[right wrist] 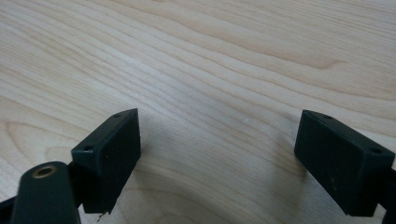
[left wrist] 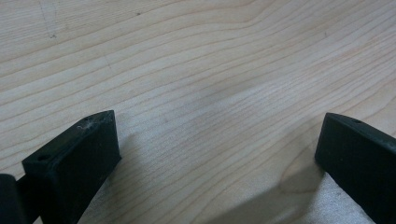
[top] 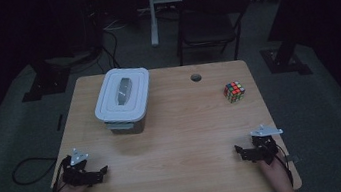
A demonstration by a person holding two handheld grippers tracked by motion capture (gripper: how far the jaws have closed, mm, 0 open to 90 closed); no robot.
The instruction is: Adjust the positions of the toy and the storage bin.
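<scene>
A person's two forearms enter from the near edge of a pale wooden table (top: 184, 139). The left gripper (top: 102, 172) rests near the table's near-left corner, pointing inward; its jaws stand wide apart with nothing between them. The right gripper (top: 237, 149) sits near the near-right corner, also pointing inward, jaws spread wide and holding nothing. A broad stretch of bare wood lies between the two grippers.

The left gripper view and the right gripper view look along each pair of black jaws at close wood grain, a detail too fine for the high view.

Farther off, the high view adds a white lidded container (top: 123, 99) at the far left of the table, well apart from both grippers, and a colourful puzzle cube (top: 234, 91) at the far right. Beyond the far edge stands a dark chair (top: 208, 17) on a dim floor.
</scene>
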